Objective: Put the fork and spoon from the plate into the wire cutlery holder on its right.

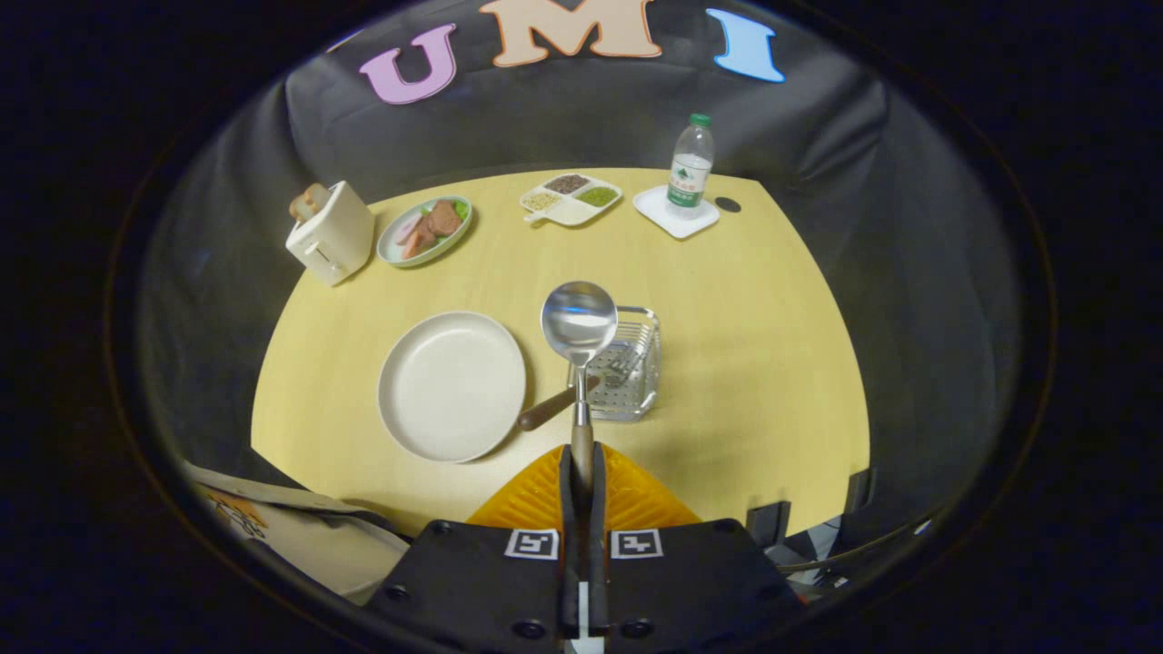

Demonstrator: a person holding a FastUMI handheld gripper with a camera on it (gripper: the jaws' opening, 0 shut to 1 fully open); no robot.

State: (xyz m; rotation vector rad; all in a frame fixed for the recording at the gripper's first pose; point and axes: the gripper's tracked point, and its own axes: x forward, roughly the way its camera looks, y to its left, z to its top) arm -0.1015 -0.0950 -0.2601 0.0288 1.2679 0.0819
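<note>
My gripper [581, 472] is shut on the wooden handle of the spoon [579, 320], which rises above the table with its shiny bowl over the left rim of the wire cutlery holder [636, 381]. The fork [556, 406] leans in the holder, tines inside, its wooden handle sticking out toward the plate. The round cream plate [452, 385] lies bare just left of the holder.
A toaster [330, 232], a plate of food [425, 230], a divided dish of grains [571, 197] and a water bottle [690, 168] on a white coaster line the far side of the yellow table [745, 363]. A paper bag [300, 527] lies near the front left edge.
</note>
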